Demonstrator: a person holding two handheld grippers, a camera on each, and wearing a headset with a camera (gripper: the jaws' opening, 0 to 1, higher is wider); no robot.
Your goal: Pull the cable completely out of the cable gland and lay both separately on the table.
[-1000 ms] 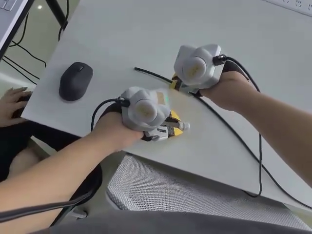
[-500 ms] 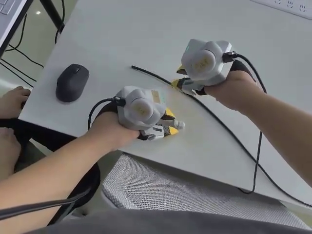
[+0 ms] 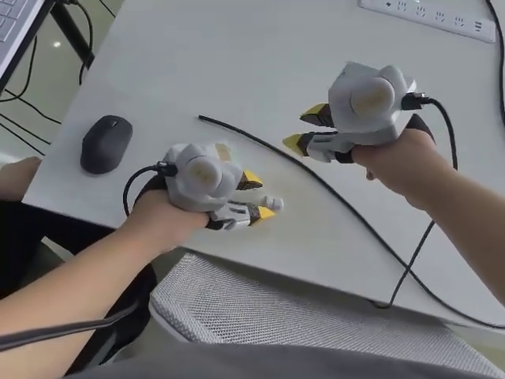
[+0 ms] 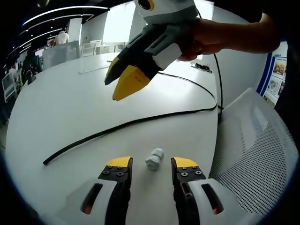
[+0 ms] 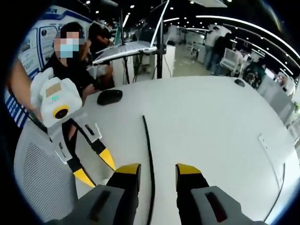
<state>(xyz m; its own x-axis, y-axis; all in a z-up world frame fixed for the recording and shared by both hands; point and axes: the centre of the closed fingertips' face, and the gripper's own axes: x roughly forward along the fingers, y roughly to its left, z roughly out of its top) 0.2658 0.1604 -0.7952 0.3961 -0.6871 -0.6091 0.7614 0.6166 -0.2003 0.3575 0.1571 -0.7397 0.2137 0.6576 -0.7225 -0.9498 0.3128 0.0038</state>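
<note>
Lifted off the cable (image 3: pixel 316 178), the right gripper (image 3: pixel 303 129) now hovers above it, jaws apart. Separated, the white cable gland (image 4: pixel 154 159) lies on the table (image 3: pixel 197 55) between the parted tips of the left gripper (image 3: pixel 259 195), the nearer one. The cable runs far-left to near-right beyond; a mouse (image 3: pixel 106 143) sits well left.
</note>
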